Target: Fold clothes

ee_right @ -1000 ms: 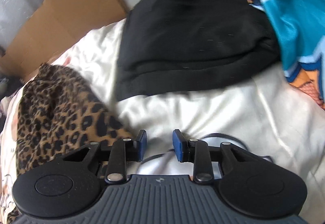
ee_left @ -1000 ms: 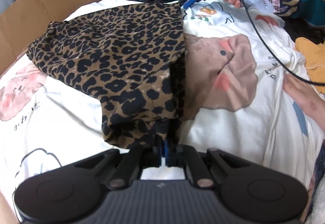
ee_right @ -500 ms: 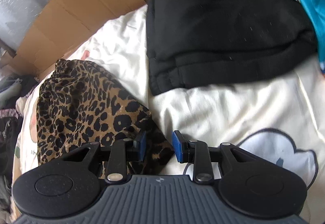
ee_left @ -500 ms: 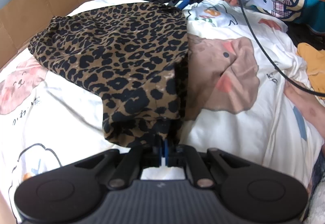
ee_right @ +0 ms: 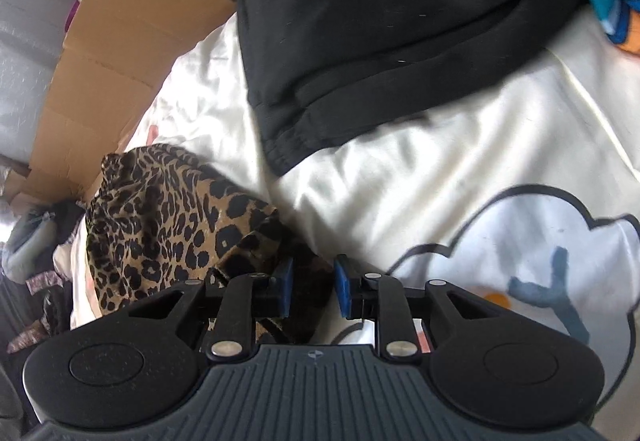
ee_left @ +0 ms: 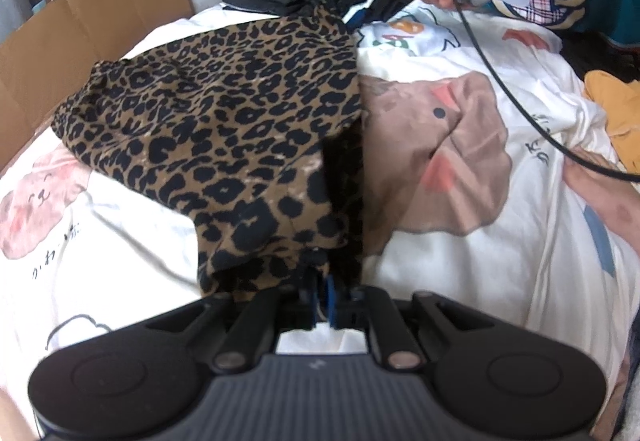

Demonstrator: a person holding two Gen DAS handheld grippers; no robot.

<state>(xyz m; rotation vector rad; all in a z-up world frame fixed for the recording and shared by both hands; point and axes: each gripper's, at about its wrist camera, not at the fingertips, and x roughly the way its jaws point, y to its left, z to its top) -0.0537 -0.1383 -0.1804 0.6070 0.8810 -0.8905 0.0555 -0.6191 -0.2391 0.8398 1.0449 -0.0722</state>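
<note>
Bed sheet (ee_left: 520,241), white with cartoon prints, spread beneath both tools. Leopard-print garment (ee_left: 224,129) lies ahead of the left tool (ee_left: 322,299), whose nearly closed jaws pinch its near hem. Folded black garment (ee_right: 400,21) rests well ahead of the right tool (ee_right: 313,287). That tool's jaws have just been closing; they stand narrowly apart astride the leopard garment's far corner, whether pressing it cannot be told.

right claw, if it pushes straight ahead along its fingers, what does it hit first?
Probably the leopard-print garment: its edge lies between the right claw's closing pads, not visibly pinched. Beyond it lie the white sheet and the folded black garment.
</note>
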